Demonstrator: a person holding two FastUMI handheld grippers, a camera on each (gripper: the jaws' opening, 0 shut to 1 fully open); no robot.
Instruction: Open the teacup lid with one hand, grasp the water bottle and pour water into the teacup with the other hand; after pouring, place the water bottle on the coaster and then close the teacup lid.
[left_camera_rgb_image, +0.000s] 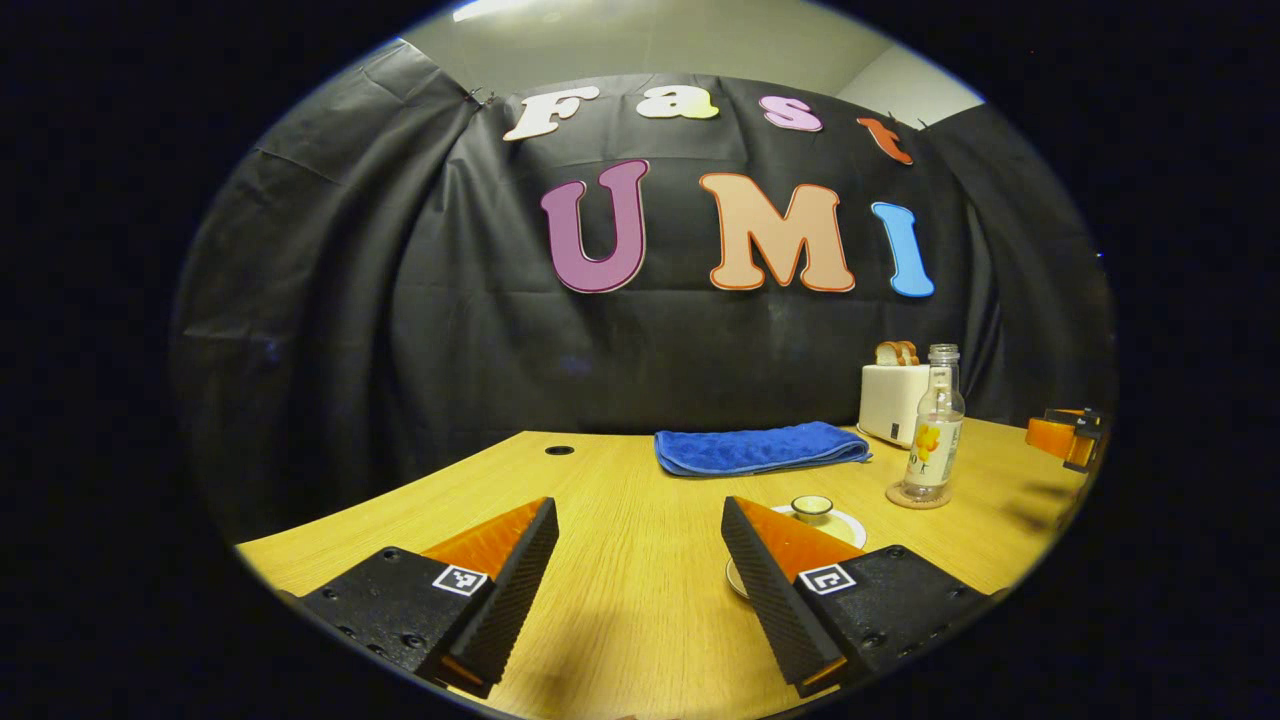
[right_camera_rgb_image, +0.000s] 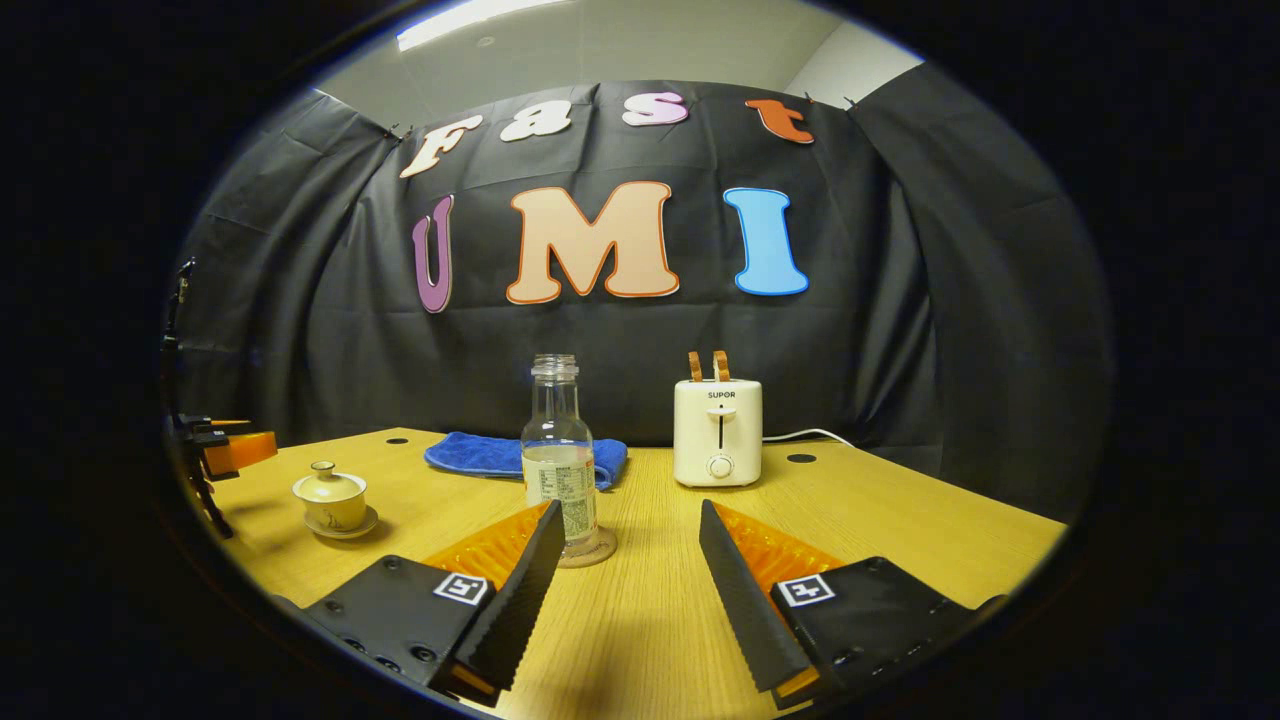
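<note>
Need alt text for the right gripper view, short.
The right gripper is open, low over a wooden table, facing an uncapped water bottle on a coaster. A lidded teacup on its saucer stands to the left; a blue cloth and a toaster sit behind.

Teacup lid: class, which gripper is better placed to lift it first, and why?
Left. The left gripper is open with the lidded teacup just ahead beside its finger; the right gripper, also open, faces the water bottle instead.
</note>
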